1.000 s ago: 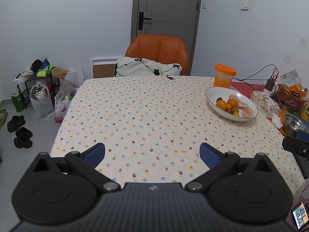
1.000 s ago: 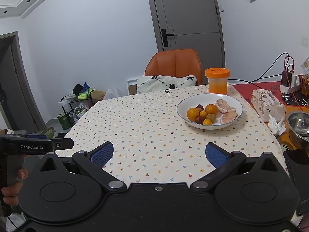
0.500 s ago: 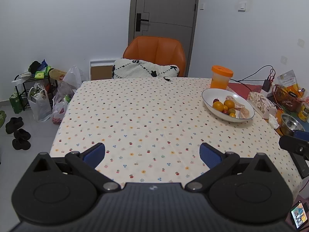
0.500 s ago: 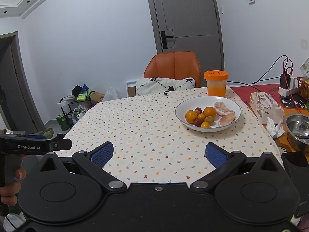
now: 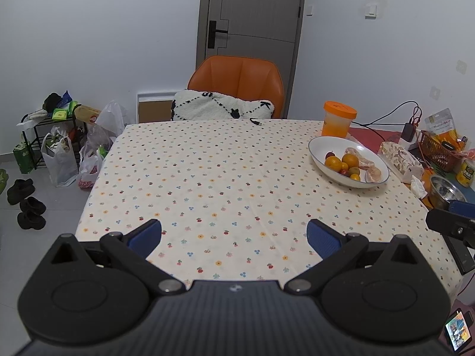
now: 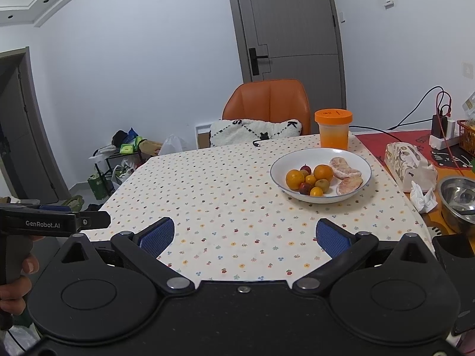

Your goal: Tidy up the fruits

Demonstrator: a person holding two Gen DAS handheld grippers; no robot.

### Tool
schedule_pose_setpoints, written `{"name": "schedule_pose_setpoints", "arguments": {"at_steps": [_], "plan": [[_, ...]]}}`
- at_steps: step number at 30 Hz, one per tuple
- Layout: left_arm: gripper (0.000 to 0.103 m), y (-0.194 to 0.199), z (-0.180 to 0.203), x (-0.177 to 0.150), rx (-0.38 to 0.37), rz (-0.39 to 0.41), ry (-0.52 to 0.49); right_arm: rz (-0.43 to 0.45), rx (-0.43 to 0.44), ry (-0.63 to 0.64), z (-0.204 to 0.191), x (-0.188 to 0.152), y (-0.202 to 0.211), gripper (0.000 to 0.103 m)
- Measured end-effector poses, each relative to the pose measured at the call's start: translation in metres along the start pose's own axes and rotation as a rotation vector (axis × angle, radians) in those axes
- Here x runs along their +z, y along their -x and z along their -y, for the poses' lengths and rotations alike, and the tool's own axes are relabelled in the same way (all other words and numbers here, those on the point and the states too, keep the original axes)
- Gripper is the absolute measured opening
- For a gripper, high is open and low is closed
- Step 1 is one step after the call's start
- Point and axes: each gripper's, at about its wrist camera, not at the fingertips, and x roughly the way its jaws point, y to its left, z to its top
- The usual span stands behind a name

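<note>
The left gripper [image 5: 234, 235] is hovering over the near edge of the desk [image 5: 207, 178], its jaws spread wide and holding nothing. The right gripper [image 6: 245, 236] is hanging beside it, jaws likewise gaping and empty. Farther right, a white bowl [image 6: 360, 160] is sitting on the flowered cloth, carrying oranges [image 6: 295, 179], smaller fruits and two peeled citrus segments [image 6: 346, 169]. An orange-lidded jar [image 6: 333, 129] is standing just behind the bowl, with a tissue pack [image 6: 408, 163] lying to its right.

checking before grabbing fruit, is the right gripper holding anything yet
No, the right gripper is open and empty above the tablecloth, short of the white bowl.
</note>
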Motion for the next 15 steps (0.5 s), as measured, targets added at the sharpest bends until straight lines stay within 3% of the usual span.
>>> {"name": "schedule_pose_setpoints", "arguments": {"at_steps": [15], "plan": [[0.103,-0.0009,0.0024,-0.0012,-0.010,-0.010,-0.001,-0.003,0.003,-0.004,0.0000,0.0000,0.0010,0.103]]}}
